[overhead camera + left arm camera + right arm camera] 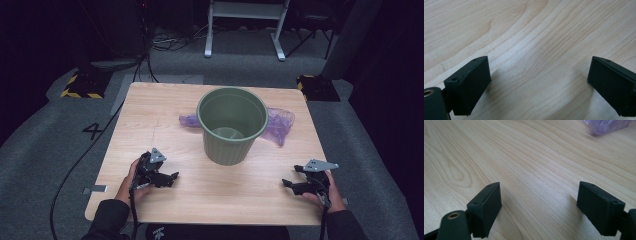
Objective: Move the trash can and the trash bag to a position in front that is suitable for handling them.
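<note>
Left gripper (172, 176) and right gripper (285, 183): black bodies, each topped by a grey three-cornered plate with small holes. Jaws are blocky black pads with small screw recesses; a brass-ringed hole sits at one jaw base. Black cables trail back. The person wears dark sleeves.

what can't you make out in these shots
- Purple bag: in the high view its middle is hidden behind the bin; in the right gripper view the top edge cuts it off.
- Bin's floor: partly hidden by its near wall, high view.
- Left gripper and right gripper: fingers small and dark in the high view.
</note>
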The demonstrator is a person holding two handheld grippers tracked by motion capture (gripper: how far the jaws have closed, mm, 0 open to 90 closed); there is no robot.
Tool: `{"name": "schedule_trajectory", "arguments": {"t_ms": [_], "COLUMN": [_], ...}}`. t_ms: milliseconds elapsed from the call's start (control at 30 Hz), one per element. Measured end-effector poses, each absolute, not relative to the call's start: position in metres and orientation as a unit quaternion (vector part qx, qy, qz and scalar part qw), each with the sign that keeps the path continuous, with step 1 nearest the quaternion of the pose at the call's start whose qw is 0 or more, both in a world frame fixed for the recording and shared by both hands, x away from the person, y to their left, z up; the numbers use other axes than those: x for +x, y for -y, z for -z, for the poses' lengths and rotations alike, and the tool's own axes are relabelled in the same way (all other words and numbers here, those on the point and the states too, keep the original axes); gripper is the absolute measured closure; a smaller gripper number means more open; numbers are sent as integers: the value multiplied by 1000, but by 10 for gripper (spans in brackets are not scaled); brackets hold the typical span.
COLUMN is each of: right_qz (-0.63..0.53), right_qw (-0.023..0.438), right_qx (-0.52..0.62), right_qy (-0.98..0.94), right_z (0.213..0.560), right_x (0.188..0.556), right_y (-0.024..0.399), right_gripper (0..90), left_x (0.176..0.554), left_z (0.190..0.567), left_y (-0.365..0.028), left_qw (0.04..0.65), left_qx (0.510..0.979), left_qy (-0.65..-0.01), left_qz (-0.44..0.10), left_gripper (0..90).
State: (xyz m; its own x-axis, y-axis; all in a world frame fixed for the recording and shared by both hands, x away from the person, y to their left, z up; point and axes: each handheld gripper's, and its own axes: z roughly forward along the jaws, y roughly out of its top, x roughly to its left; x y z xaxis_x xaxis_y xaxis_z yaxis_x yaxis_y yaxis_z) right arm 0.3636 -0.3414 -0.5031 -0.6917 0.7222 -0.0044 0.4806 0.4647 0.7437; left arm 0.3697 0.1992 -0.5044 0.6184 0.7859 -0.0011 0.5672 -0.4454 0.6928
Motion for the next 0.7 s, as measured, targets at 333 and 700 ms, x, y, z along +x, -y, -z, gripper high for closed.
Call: {"name": "schedule_trajectory", "arguments": {"t_ms": [333, 700], "right_qz": [-372, -421], "right_qw": [165, 176], "right_qx": [357, 312], "right_qy": [-841, -833], "right_z": [503, 475], "right_x": [366, 377], "right_y": [339, 317], "right_gripper": [183, 184], "left_x": [351, 344], "left_z": [505, 505], "left_y": [-203, -207], "left_qw": [345, 350], "left_qx": [850, 867], "left_qy": [-367, -331], "left_qz": [-152, -130], "left_gripper": [40, 17]}}
